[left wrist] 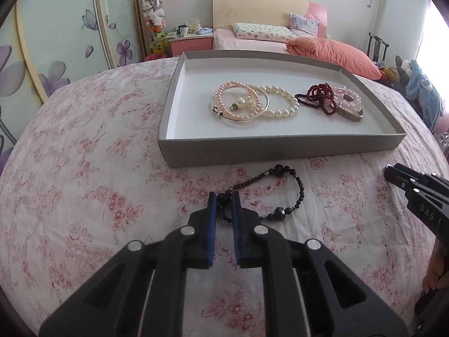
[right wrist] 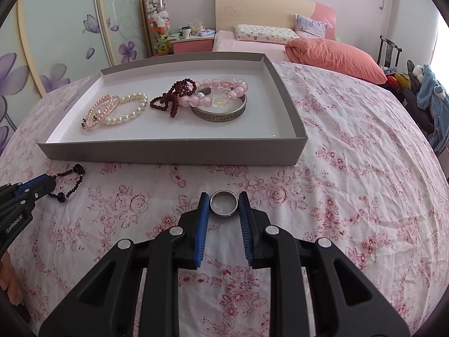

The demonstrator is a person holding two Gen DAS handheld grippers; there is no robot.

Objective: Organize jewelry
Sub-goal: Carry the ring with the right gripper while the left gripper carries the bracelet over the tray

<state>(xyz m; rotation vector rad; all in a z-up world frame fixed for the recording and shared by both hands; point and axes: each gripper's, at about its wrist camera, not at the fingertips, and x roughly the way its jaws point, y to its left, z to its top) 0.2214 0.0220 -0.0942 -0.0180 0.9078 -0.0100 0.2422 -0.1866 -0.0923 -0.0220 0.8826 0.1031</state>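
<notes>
A grey tray (left wrist: 280, 147) (right wrist: 168, 151) on the floral cloth holds several bracelets: pink pearls (left wrist: 238, 99), white pearls (left wrist: 283, 104), dark red beads (left wrist: 317, 97), pink beads (right wrist: 219, 90) and a metal bangle (right wrist: 221, 113). A black bead bracelet (left wrist: 269, 191) lies on the cloth before the tray. My left gripper (left wrist: 224, 196) has its jaws narrowly apart around the bracelet's near end, beads between the pads; it also shows in the right wrist view (right wrist: 53, 181). My right gripper (right wrist: 224, 199) is open around a silver ring (right wrist: 224, 202) lying on the cloth, its pads close to each side.
The table is covered by a pink floral cloth (left wrist: 84, 168). Behind it stand a bed with an orange quilt (left wrist: 334, 53), a pink nightstand (left wrist: 190, 42) and a wardrobe with purple flowers (left wrist: 56, 56). The right gripper's tip shows in the left wrist view (left wrist: 393, 172).
</notes>
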